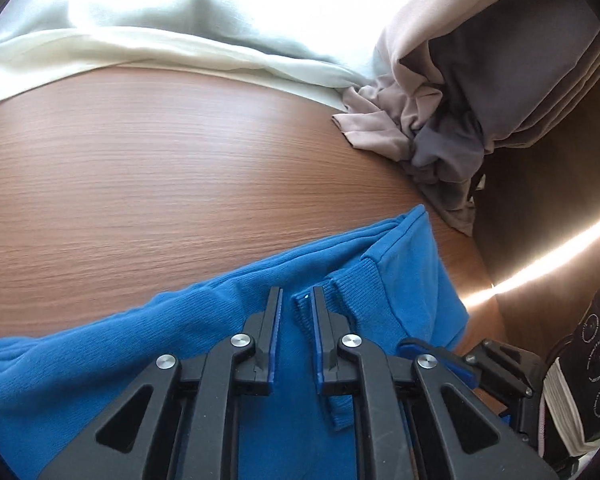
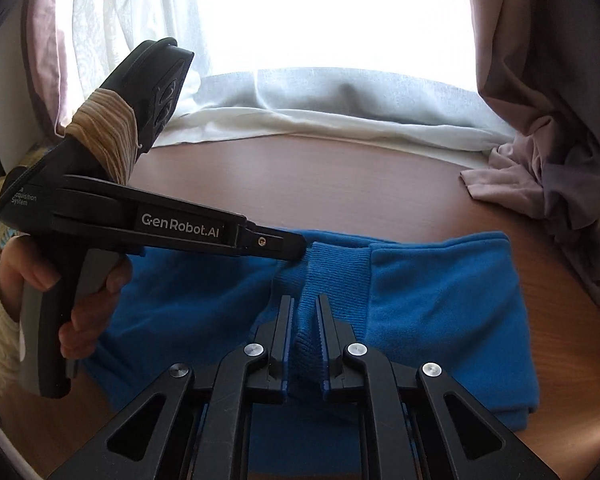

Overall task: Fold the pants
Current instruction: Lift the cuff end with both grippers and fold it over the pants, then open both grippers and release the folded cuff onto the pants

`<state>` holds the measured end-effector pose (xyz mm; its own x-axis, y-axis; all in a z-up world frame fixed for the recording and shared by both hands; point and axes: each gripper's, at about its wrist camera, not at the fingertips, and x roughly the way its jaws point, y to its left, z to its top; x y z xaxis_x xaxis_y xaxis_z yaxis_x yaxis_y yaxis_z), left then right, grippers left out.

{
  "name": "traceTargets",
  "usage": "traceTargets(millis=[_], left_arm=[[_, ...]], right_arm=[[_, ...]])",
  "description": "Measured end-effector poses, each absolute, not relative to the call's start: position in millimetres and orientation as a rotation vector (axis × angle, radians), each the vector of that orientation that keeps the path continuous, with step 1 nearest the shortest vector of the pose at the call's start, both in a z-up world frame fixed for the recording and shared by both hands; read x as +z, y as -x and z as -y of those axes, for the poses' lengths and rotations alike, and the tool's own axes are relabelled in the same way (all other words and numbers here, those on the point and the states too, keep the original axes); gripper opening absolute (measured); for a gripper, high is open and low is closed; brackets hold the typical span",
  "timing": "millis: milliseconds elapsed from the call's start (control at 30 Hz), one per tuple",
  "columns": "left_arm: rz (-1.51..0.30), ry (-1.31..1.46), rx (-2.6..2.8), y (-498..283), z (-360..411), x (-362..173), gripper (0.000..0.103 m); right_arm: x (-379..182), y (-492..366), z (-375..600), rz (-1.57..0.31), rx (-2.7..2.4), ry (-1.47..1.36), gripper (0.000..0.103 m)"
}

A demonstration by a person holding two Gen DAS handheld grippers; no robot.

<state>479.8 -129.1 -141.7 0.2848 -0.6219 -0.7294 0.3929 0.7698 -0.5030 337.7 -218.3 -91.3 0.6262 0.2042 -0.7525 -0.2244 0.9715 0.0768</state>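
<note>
Blue fleece pants (image 2: 440,300) lie folded on a brown wooden table (image 2: 300,184), with a ribbed cuff (image 2: 336,268) bunched up in the middle. My right gripper (image 2: 305,304) is shut on that cuff, and ribbed fabric fills the gap between its pads. A hand (image 2: 92,320) in a cream sleeve holds my left gripper (image 2: 298,252), which comes in from the left with its tip on the same cuff. In the left wrist view the left gripper (image 1: 296,294) stands narrow over the pants (image 1: 180,340), a ribbed fold against its right finger (image 1: 320,312).
A white curtain (image 2: 320,112) drapes onto the table's far side. A pinkish-grey curtain (image 2: 540,140) piles onto the table's right end (image 1: 440,132). The table edge (image 1: 480,248) drops off at the right, and bare wood (image 1: 140,160) lies beyond the pants.
</note>
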Motion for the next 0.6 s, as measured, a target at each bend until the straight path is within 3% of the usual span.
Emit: traceTargets(millis=[67,233,300,333,600], left_arm=[[-1.041,0.196,-0.657,-469.0,128.8,-128.0,0.016],[-0.951,0.058,-0.702,-439.2,153.9,-99.2,0.022],[-0.922,0.032,-0.709,-431.9,165.7,-90.3,0.023],[-0.904,0.018,-0.701,-429.2,171.3,-85.9,0.023],[-0.851,-0.139,-0.642,-417.1,212.3,-74.7,0.028]], right_arm=[[-86.5,-332.2,220.6,-0.845,0.242,0.015,0.027],[-58.4,-310.4,238.1,-0.754,0.178,-0.008,0.03],[-48.5,-300.8,251.6,-0.722,0.136,-0.039,0.045],[-44.1,-294.1,260.7,-0.702,0.101,-0.055,0.047],[-32.8,-266.4,333.1,-0.685,-0.088,-0.223,0.047]])
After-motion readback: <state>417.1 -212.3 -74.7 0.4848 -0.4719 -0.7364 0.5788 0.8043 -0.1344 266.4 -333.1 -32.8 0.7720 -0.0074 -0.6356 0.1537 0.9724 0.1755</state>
